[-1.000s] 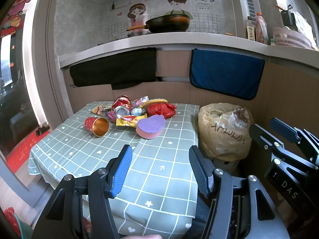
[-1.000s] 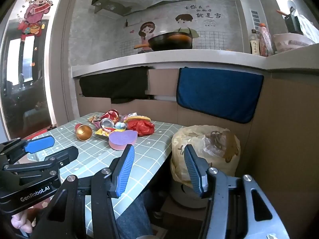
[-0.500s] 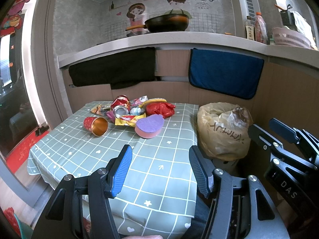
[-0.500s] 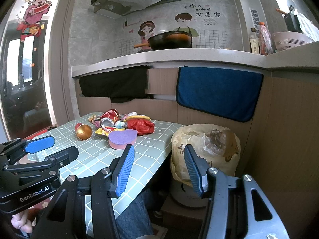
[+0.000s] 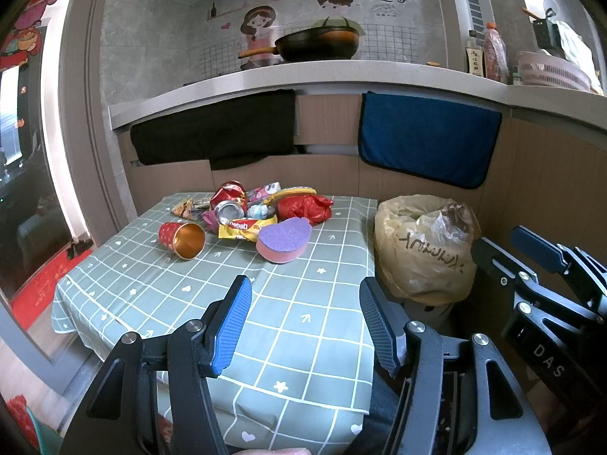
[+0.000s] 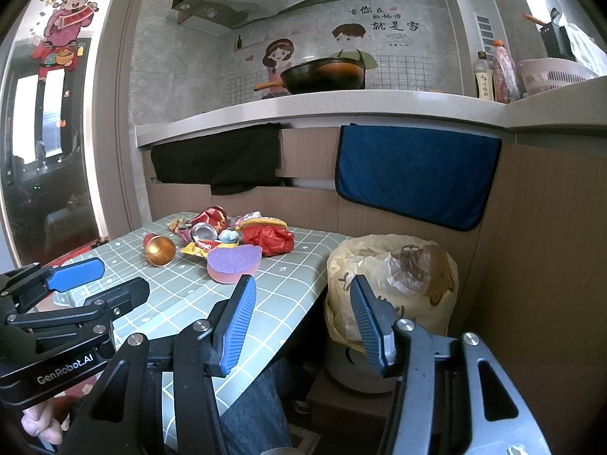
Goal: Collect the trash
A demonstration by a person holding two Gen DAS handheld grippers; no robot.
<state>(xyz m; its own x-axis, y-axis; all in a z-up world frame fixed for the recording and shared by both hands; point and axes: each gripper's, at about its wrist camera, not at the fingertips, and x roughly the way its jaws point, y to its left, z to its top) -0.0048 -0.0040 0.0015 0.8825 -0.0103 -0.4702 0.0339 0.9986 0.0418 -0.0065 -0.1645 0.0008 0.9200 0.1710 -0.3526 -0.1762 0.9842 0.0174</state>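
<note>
Both grippers hang spread and empty: left gripper (image 5: 305,322) faces the trash pile (image 5: 261,210) at upper centre of its frame; right gripper (image 6: 301,326) sits nearer the bagged bin (image 6: 392,276), so the left looks better placed.

The trash bin (image 6: 356,364) under its yellow bag (image 5: 425,250) was mostly covered, and the right claw's fingers (image 6: 366,326) crossed it. At 6 o'clock both claws' bodies ran off the frame. The pile's (image 5: 258,208) far wrappers overlapped, too small to identify.
</note>
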